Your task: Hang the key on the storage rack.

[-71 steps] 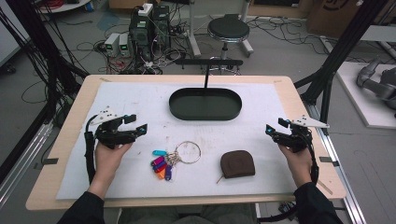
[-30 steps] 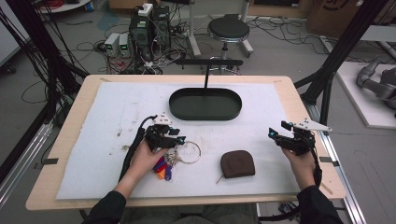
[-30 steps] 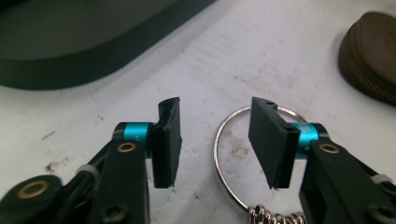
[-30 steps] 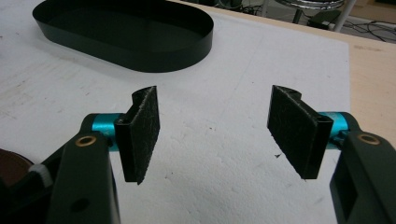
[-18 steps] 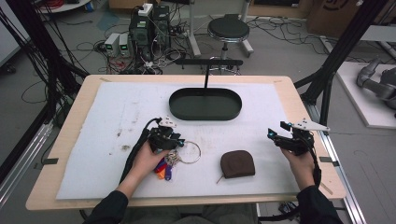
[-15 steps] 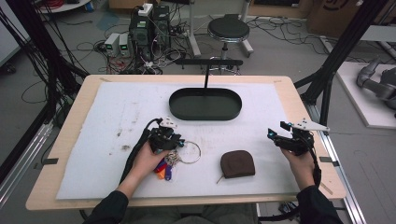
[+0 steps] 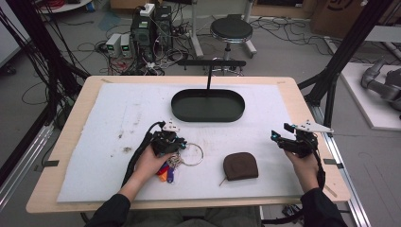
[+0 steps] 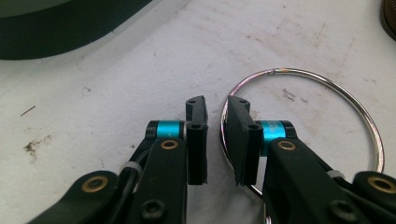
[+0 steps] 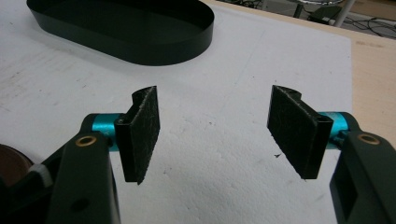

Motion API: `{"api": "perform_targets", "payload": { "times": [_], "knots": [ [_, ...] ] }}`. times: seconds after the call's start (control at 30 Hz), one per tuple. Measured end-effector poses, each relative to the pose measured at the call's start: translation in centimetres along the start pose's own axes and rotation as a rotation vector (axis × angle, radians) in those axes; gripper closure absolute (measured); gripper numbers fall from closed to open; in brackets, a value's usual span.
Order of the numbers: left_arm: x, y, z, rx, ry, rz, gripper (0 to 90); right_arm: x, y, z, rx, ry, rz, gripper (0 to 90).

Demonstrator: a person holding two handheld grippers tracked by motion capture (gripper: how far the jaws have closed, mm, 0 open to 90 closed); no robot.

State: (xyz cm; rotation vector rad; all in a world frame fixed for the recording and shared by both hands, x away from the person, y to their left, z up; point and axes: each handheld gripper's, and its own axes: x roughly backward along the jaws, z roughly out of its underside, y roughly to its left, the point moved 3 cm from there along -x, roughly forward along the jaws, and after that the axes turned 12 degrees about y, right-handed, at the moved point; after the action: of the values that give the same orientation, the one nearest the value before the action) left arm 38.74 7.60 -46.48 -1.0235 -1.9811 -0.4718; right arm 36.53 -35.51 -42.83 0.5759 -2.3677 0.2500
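A large metal key ring [image 7: 191, 155] [image 8: 299, 72] lies on the white mat with keys and coloured tags [image 7: 166, 172] bunched at its near side. My left gripper [image 7: 182, 144] [image 8: 215, 105] is low over the ring's left edge. Its jaws have just been closing, and the ring's wire runs between them against the right-hand pad, with a narrow gap still left. A brown pouch [image 7: 241, 165] lies to the right of the ring. My right gripper [image 7: 280, 133] [image 9: 215, 126] rests near the mat's right edge, open with nothing between its pads.
A black oval tray [image 7: 208, 116] [image 9: 140, 51] [image 8: 70, 28] sits at the back middle of the mat, with a black T-shaped stand [image 7: 210, 64] behind it. Bare wooden table edge [image 7: 312, 109] runs along the right.
My left hand came in from the mat's left side to the key ring, then settled there while its jaws narrowed. The right hand stayed put.
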Motion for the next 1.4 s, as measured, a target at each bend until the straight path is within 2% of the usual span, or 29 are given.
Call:
{"api": "perform_targets", "payload": {
  "times": [0.07, 0.17, 0.27, 0.37, 0.4, 0.43, 0.5, 0.57, 0.6, 0.63, 0.67, 0.7, 0.73, 0.77, 0.8, 0.87, 0.97, 1.03, 1.07, 1.1, 1.17, 1.3, 1.4],
  "knots": [
    [0.1, 0.0, 0.0, -0.007, 0.004, -0.003, 85.8, 0.0, 0.0, 0.0, 0.006, -0.004, 0.001, 35.1],
    [0.2, 0.1, 0.1, 0.002, 0.001, 0.009, 85.9, 0.1, 0.0, 0.0, 0.0, -0.006, 0.001, 35.1],
    [0.6, 0.3, 0.0, 0.013, -0.023, 0.019, 85.9, 0.1, 0.0, 0.0, 0.001, -0.009, 0.003, 35.1],
    [1.6, 0.4, -0.1, 0.022, -0.08, 0.026, 85.9, 0.1, 0.0, -0.1, 0.002, -0.01, 0.004, 35.1],
    [1.6, 0.4, -0.1, 0.022, -0.08, 0.026, 85.9, 0.1, 0.0, -0.1, 0.002, -0.01, 0.004, 35.1],
    [2.3, 0.5, -0.2, 0.03, -0.119, 0.03, 86.0, 0.1, 0.0, -0.1, 0.006, -0.012, 0.005, 35.1],
    [3.0, 0.4, -0.3, 0.03, -0.156, 0.028, 86.0, 0.1, 0.0, -0.1, 0.006, -0.015, 0.005, 35.1],
    [3.7, 0.3, -0.4, 0.013, -0.192, 0.025, 86.0, 0.1, 0.0, -0.1, 0.002, -0.015, 0.005, 35.1],
    [4.1, 0.1, -0.4, 0.004, -0.214, 0.028, 89.8, 0.1, 0.0, -0.1, 0.002, -0.013, 0.004, 35.1],
    [4.4, 0.0, -0.5, -0.002, -0.237, 0.026, 89.5, 0.1, 0.0, -0.1, 0.002, -0.014, 0.004, 35.1],
    [4.4, 0.0, -0.5, -0.002, -0.237, 0.026, 89.5, 0.1, 0.0, -0.1, 0.002, -0.012, 0.003, 35.1],
    [4.9, -0.3, -0.6, -0.019, -0.264, 0.029, 89.5, 0.1, 0.0, -0.1, 0.004, -0.013, 0.002, 35.1],
    [5.0, -0.5, -0.6, -0.028, -0.262, 0.027, 89.5, 0.1, 0.0, -0.1, 0.007, -0.012, 0.001, 35.1],
    [4.9, -0.7, -0.6, -0.038, -0.237, 0.004, 89.4, 0.0, 0.0, -0.1, 0.006, -0.011, -0.001, 35.1],
    [4.7, -0.6, -0.5, -0.03, -0.218, -0.003, 89.4, 0.0, 0.1, -0.1, 0.006, -0.011, -0.001, 35.1],
    [4.4, -0.4, -0.5, -0.014, -0.204, 0.021, 88.0, 0.0, 0.1, -0.1, 0.008, -0.011, 0.001, 35.1],
    [3.7, -0.2, -0.6, 0.003, -0.177, 0.016, 82.0, 0.0, 0.1, -0.1, 0.01, -0.01, 0.002, 35.1],
    [2.9, 0.0, -0.8, 0.022, -0.13, 0.006, 77.0, 0.0, 0.2, -0.1, 0.009, -0.008, -0.001, 35.1],
    [2.9, 0.0, -0.8, 0.022, -0.13, 0.006, 76.8, 0.0, 0.1, -0.1, 0.011, -0.007, -0.001, 35.1],
    [2.3, 0.1, -0.8, 0.028, -0.1, -0.011, 75.2, 0.0, 0.1, -0.1, 0.013, -0.007, 0.0, 35.1],
    [1.5, 0.4, -0.6, 0.05, -0.056, -0.015, 74.6, -0.1, 0.1, -0.1, 0.01, -0.006, -0.002, 35.1],
    [0.4, 0.7, -0.4, 0.058, 0.01, -0.018, 74.6, 0.0, 0.1, -0.1, 0.009, -0.004, -0.002, 35.1],
    [0.0, 0.7, -0.4, 0.056, 0.021, -0.028, 76.4, 0.0, 0.1, 0.0, 0.007, -0.004, -0.002, 35.1]
  ]
}}
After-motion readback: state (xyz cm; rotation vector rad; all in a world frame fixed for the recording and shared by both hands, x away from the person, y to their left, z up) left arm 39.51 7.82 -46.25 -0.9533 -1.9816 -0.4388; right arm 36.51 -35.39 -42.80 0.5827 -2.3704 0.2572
